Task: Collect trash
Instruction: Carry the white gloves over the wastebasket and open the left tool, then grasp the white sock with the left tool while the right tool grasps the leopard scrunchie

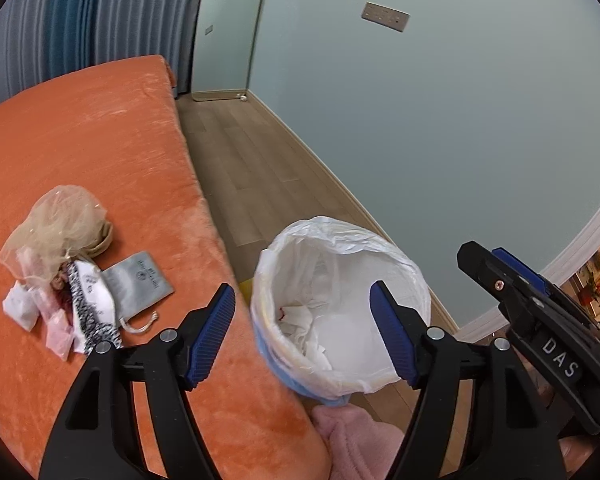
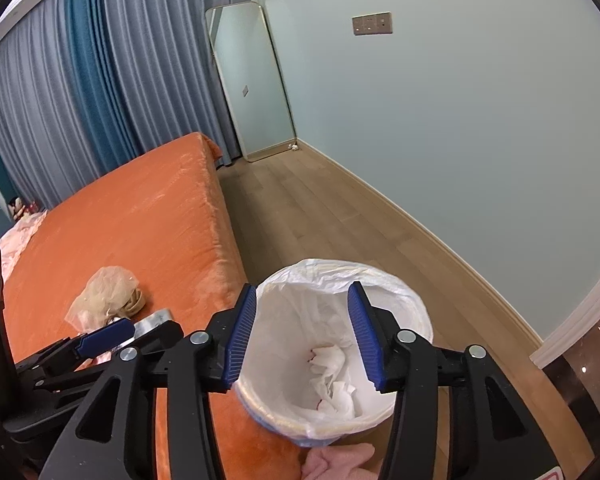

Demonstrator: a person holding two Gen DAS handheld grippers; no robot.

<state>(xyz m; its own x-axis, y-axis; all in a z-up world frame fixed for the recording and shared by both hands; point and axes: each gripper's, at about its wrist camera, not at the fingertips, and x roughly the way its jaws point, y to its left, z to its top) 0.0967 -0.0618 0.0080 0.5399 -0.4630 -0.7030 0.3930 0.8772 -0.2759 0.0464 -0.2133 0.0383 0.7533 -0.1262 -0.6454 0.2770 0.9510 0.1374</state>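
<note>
In the left wrist view the left gripper hangs apart and empty above the bag-lined trash bin beside the orange bed, wrappers lying left, while the right wrist view shows the right gripper likewise apart over the bin's crumpled tissues.

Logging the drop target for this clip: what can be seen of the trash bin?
The trash bin is a small round pail with a pale blue wall, lined with a thin white plastic bag folded over its rim. It stands upright on the wood floor close beside the orange bed. Crumpled white tissues, some red-marked, lie inside.
</note>
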